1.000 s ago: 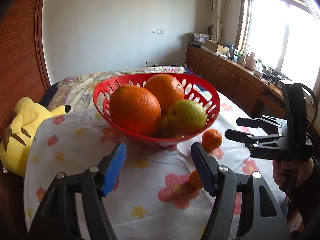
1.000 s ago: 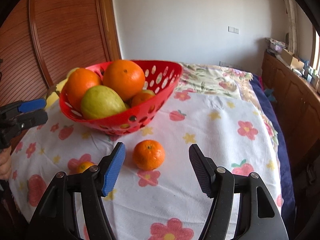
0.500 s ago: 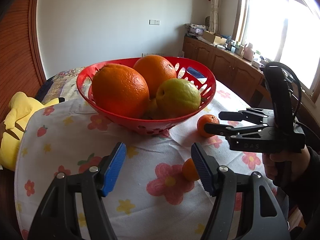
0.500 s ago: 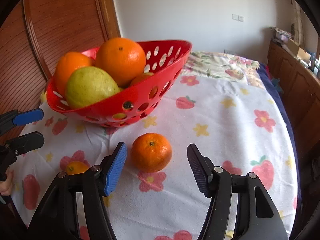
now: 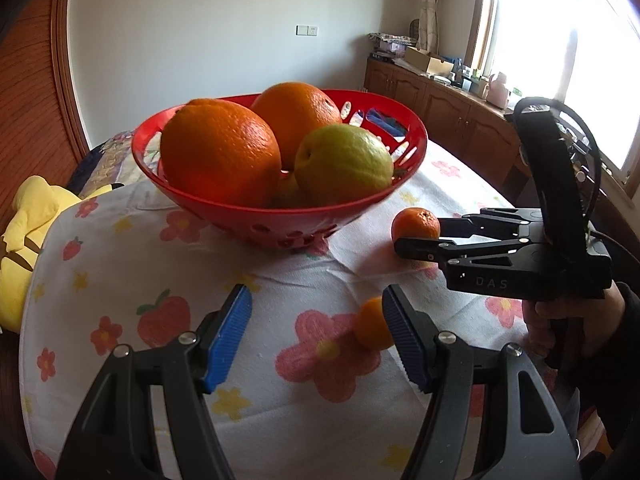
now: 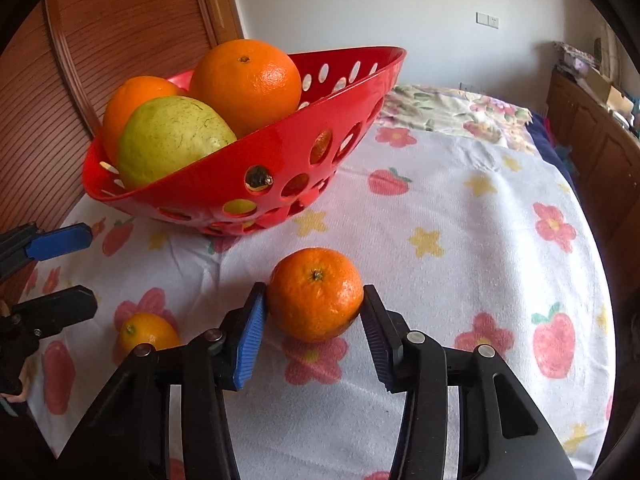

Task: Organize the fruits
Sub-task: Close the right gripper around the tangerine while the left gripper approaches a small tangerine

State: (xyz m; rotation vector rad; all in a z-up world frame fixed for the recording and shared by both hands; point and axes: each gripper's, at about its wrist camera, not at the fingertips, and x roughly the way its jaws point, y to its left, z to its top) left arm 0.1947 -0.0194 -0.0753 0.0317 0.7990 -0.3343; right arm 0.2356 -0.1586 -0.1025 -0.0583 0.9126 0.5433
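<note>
Both grippers are black plastic frames with silver screws and ribbed blue pads (image 6: 248,330). The right gripper (image 5: 416,236) bears raised "DAS" lettering and a black cable loop. The hand (image 5: 568,312) holding it wears a dark sleeve (image 5: 616,344).

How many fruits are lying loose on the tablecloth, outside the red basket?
2. A round orange mandarin sits between the right gripper's fingers in front of the red plastic basket; a smaller orange citrus lies to its left. The basket may hide others.

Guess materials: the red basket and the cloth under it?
Red basket: looks like moulded plastic, glossy, with sharp highlights and clean punched holes. Cloth: seems a soft woven or terry fabric, matte, creased near the basket, printed with flowers and strawberries.
</note>
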